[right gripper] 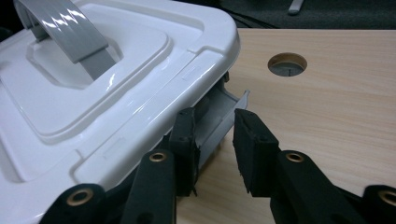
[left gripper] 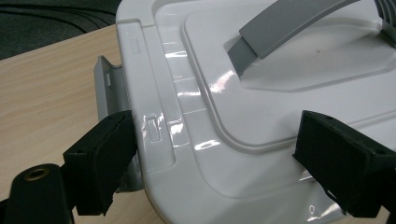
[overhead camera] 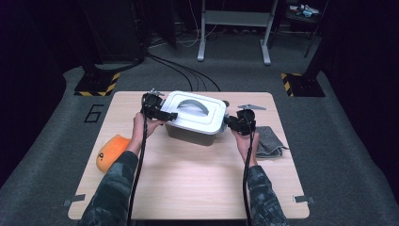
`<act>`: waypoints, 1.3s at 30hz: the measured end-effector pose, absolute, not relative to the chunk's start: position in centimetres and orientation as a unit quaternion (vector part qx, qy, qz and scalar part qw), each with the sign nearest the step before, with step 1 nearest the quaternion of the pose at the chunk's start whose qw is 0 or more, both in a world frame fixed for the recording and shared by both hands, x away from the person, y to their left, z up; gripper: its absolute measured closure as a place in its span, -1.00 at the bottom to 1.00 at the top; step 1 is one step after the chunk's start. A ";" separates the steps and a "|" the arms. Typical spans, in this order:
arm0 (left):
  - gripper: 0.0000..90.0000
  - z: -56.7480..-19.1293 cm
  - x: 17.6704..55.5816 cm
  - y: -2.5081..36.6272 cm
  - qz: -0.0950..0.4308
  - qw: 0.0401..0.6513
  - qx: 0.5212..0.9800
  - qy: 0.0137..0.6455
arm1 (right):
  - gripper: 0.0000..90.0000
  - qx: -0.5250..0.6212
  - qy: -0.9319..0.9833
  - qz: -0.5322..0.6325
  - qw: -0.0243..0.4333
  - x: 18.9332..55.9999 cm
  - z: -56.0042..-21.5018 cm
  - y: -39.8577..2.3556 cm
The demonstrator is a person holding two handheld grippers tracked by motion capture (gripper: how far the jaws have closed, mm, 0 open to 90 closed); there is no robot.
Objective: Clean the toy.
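— So where's the box (overhead camera: 195, 117)?
— Upper middle of the desk (overhead camera: 188, 179), long axis slanting left-right. Left gripper (left gripper: 224, 163) fingers wide astride its corner; right gripper (right gripper: 212, 149) fingers narrow around a grey latch (right gripper: 219, 114), contact unclear.

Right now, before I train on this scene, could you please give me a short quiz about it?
1. True or false: the white plastic lid with the curved grey handle sits on the grey box.
2. What lies between the jaws of the right hand-held gripper? A the grey side latch; B the curved grey handle; C nothing.
3. In the high view, on which side of the wooden table lies the rounded orange object?
Key: 1 true; 2 A; 3 left.
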State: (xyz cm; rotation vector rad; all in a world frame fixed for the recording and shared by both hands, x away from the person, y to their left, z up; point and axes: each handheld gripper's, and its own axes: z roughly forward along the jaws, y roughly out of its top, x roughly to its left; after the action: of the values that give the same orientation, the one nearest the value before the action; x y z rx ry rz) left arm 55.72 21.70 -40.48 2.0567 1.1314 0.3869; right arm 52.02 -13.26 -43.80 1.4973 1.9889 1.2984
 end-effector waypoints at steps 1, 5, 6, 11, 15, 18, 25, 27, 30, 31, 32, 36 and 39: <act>-0.73 -40.5 55.7 21.7 0.151 0.375 0.800 0.444 | 0.55 0.527 0.698 0.455 0.169 52.1 -43.8 -13.2; -0.73 -40.8 55.8 21.8 0.140 0.390 0.788 0.456 | 0.55 0.530 0.694 0.458 0.167 52.3 -44.0 -13.3; -0.73 -40.9 55.7 21.9 0.139 0.393 0.785 0.458 | 0.56 0.531 0.693 0.457 0.166 52.3 -44.0 -13.3; -0.73 -40.9 55.6 21.9 0.139 0.392 0.787 0.456 | 0.58 0.540 0.691 0.452 0.166 52.1 -43.8 -13.1; -0.73 -40.9 55.7 21.8 0.141 0.391 0.788 0.454 | 0.58 0.548 0.687 0.448 0.165 51.5 -43.7 -12.9; -0.73 -40.9 55.7 21.8 0.139 0.392 0.789 0.452 | 0.57 0.550 0.686 0.447 0.166 50.8 -43.7 -12.9; -0.73 -40.8 55.5 21.9 0.133 0.390 0.789 0.456 | 0.57 0.546 0.687 0.449 0.168 49.8 -43.7 -12.7; -0.74 -40.8 55.3 21.8 0.132 0.387 0.790 0.457 | 0.58 0.541 0.691 0.449 0.167 50.2 -43.6 -12.9; -0.73 -40.8 54.4 21.4 0.137 0.390 0.787 0.458 | 0.60 0.538 0.695 0.447 0.165 50.8 -43.6 -13.3; -0.73 -40.8 54.0 21.3 0.140 0.389 0.787 0.458 | 0.60 0.535 0.697 0.448 0.164 51.1 -43.6 -13.6; -0.73 -40.8 53.7 21.1 0.141 0.390 0.785 0.461 | 0.61 0.533 0.698 0.448 0.165 51.3 -43.6 -13.7; -0.73 -40.8 52.4 20.8 0.149 0.387 0.784 0.463 | 0.63 0.533 0.700 0.447 0.158 51.9 -43.6 -14.2; -0.73 -40.8 51.8 20.8 0.155 0.378 0.788 0.461 | 0.63 0.530 0.705 0.445 0.156 51.7 -43.5 -14.1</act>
State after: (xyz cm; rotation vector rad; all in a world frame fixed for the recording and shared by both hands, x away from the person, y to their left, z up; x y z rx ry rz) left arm 51.85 20.85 -40.81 2.0131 1.1794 0.3953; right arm 51.66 -14.11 -43.47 1.5170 2.0184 1.2751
